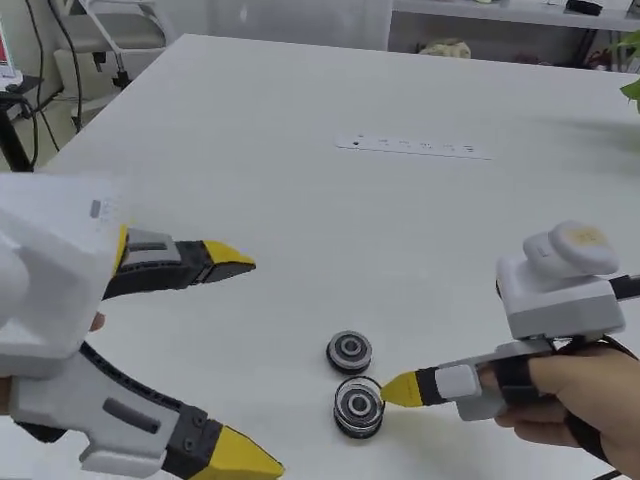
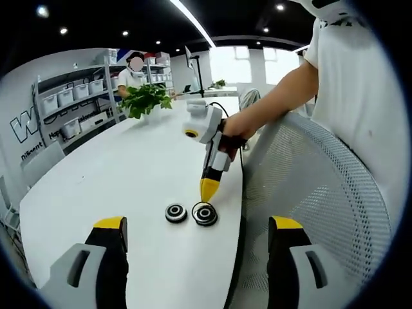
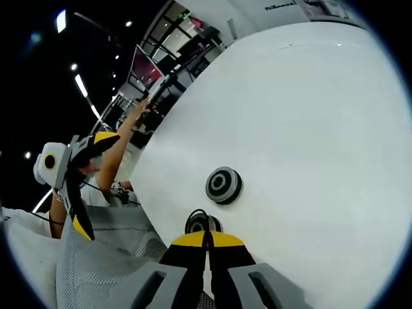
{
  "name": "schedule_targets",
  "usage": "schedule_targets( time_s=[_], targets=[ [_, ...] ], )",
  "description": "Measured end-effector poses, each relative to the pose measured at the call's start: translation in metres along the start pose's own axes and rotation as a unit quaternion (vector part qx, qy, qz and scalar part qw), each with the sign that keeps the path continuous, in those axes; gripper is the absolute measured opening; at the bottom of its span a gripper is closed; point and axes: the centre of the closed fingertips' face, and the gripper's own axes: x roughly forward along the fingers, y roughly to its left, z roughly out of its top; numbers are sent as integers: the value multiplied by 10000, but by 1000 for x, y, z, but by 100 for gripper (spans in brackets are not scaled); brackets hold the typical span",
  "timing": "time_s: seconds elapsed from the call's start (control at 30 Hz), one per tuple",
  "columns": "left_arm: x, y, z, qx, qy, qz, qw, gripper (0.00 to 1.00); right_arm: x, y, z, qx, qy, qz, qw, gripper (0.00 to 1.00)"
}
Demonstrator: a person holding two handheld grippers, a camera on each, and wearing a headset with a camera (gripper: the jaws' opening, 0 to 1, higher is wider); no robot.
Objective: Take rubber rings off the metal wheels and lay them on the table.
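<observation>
The right gripper (image 1: 392, 390) lay low over the smooth white desk (image 1: 300, 170), its yellow-tipped jaws pressed together at the edge of the nearer small round metal wheel (image 1: 357, 408). A loop of thin black rubber ring (image 1: 371, 383) stood up off that wheel's rim right at the tips, so the jaws appeared to be pinching it. The shallow, sideways approach suited that. The ring probably had to be peeled outward over the rim, not lifted straight up.

The second wheel (image 1: 349, 351) lay flat just beside the first. Its dark ring was seated around a bright steel hub marked with concentric circles. With both wheels wearing rubber, the task seemed barely begun.

The left gripper (image 1: 238, 360) hung well apart on the left, its jaws spread wide and holding nothing, pointed towards the pair. It was probably placed there to steady the wheel. The wheel looked light enough to skid on the slick, matte desk once the stretchy rubber pulled against it. The rubber looked soft and pliant, and the wheels hard and polished.
</observation>
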Motion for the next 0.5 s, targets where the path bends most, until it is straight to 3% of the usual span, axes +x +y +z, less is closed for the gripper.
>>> schedule_targets(
  time_s=[0.3,0.5],
  targets=[
    [-12,-2,-15,-474,-109,456,9978,89,-3,1,4,23,-84,14,10000,0],
    [-9,-8,-23,-637,-100,571,9963,90,-11,4,15,-49,-289,44,9996,0]
  ],
)
